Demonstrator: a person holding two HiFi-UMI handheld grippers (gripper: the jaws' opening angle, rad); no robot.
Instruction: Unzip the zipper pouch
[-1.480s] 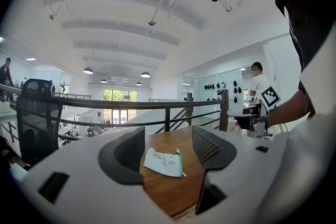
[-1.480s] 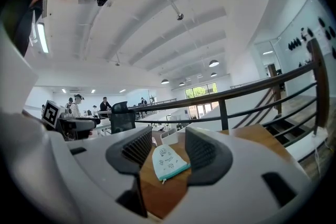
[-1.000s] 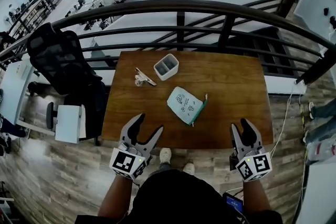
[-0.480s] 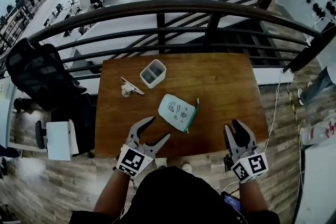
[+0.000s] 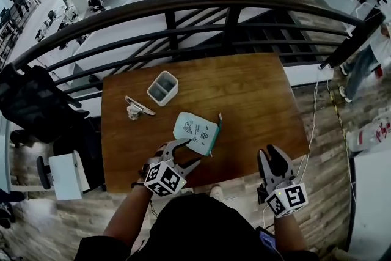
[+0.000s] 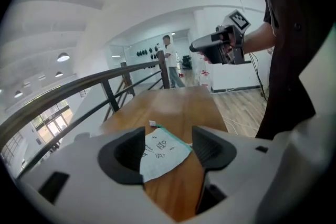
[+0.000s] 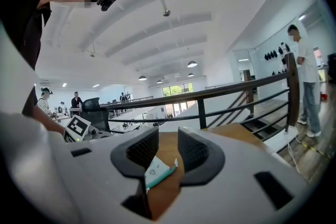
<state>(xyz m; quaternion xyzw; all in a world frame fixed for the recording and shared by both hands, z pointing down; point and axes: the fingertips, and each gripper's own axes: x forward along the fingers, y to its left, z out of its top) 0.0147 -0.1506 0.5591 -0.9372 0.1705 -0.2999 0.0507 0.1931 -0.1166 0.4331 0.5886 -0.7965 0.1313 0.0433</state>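
Observation:
The zipper pouch (image 5: 195, 132) is pale mint with a teal zipper edge and lies flat near the middle of the wooden table (image 5: 256, 95). My left gripper (image 5: 189, 153) is open and low over the table, its fingertips just short of the pouch's near left corner. In the left gripper view the pouch (image 6: 163, 153) shows between the wide jaws, not touched. My right gripper (image 5: 270, 153) hovers at the table's near edge, well right of the pouch. Its jaws have just been closing, a gap remains and nothing is between them. The pouch (image 7: 156, 171) lies far beyond them.
A white two-compartment holder (image 5: 162, 87) and a small clip-like object (image 5: 135, 109) sit on the table's far left. A dark metal railing (image 5: 201, 9) runs behind the table. A black office chair (image 5: 33, 104) stands at the left. A person (image 6: 169, 60) stands far off.
My left gripper has dropped and moved forward to the pouch's near corner, rolling as it went. The right gripper stayed in place with narrower jaws. The head view shifted.

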